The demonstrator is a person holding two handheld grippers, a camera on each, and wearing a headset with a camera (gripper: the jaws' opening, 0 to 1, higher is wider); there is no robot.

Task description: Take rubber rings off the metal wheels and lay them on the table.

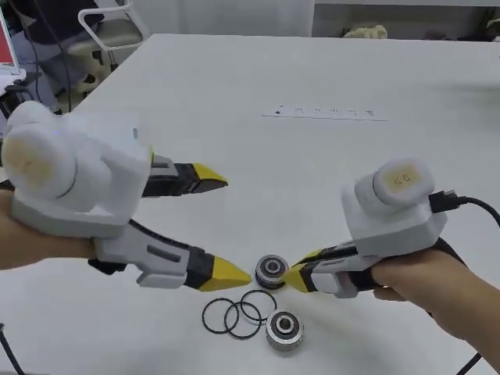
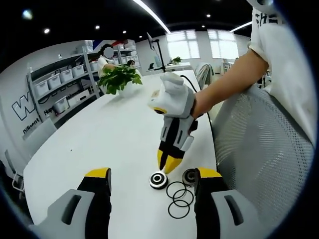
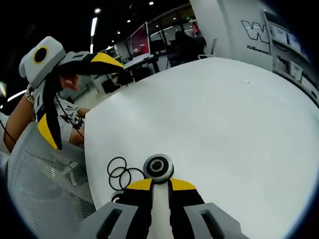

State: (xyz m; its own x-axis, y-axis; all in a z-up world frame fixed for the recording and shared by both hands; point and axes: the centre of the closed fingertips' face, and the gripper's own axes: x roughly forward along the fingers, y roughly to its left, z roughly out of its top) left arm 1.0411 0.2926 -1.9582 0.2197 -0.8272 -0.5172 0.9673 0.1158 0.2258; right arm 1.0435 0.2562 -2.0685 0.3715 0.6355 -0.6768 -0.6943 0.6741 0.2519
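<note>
Left tongs spread wide. Right tongs pressed together, holding nothing, tips just beside a metal wheel lying flat, bore up. Second wheel also flat, next to three loose rubber rings on the tabletop.

The left gripper and right gripper share a white moulded plastic shell with a rounded cap, grey side panels and black fingers that end in yellow wedge tips. A thin black cable with a chunky plug leaves the right shell's rear. The person wears a white short-sleeved shirt.
</note>
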